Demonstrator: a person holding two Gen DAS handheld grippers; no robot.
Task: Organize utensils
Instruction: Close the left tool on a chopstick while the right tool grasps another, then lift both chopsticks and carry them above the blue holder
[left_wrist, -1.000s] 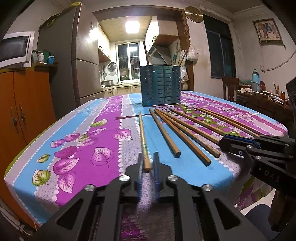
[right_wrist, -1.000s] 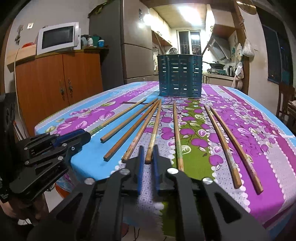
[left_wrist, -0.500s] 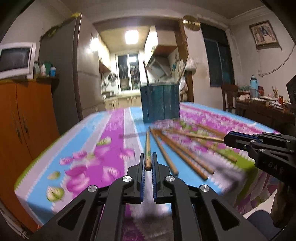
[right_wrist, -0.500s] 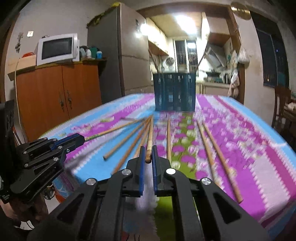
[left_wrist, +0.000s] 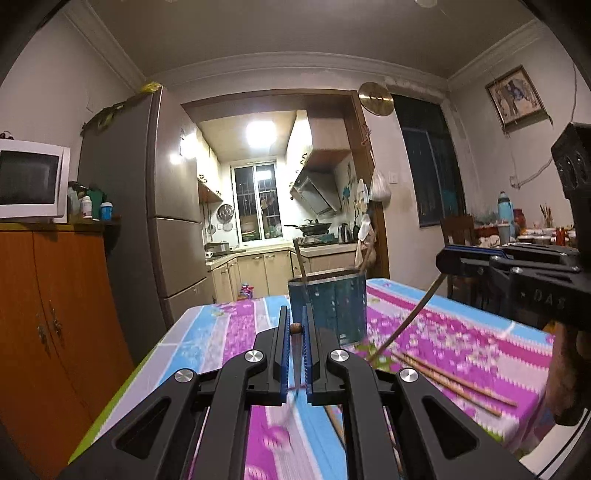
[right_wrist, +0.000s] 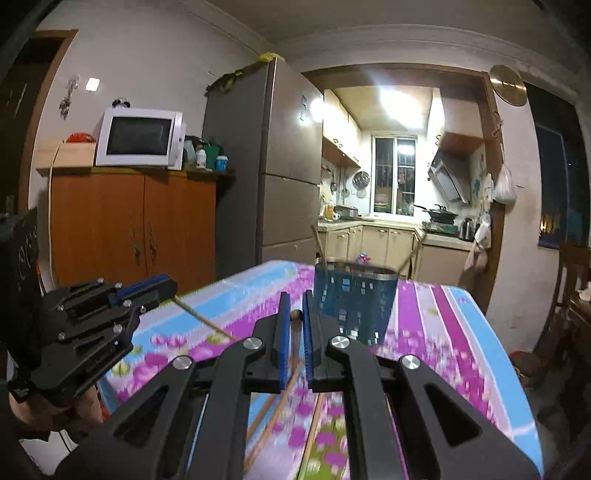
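Behind the table (left_wrist: 229, 325) with its flowered pink and blue cloth, a lit kitchen shows through the doorway. From the left wrist view, the left gripper (left_wrist: 294, 328) is clamped on a chopstick (left_wrist: 295, 328), whose round end sits between the blue pads and whose shaft hangs down, blurred. Beyond it stands the teal slotted holder (left_wrist: 332, 310) with utensil handles poking out. At right, the right gripper (left_wrist: 443, 258) pinches another chopstick (left_wrist: 410, 321) off the cloth; its body reads "DAS". Two loose chopsticks (left_wrist: 454, 380) lie on the cloth.

From the right wrist view, the right gripper (right_wrist: 294, 315) is closed on its chopstick (right_wrist: 295, 314). The left gripper (right_wrist: 168, 290) holds its stick (right_wrist: 207, 321) slanting down. The holder (right_wrist: 354, 306) stands ahead; more chopsticks (right_wrist: 273, 413) lie below.
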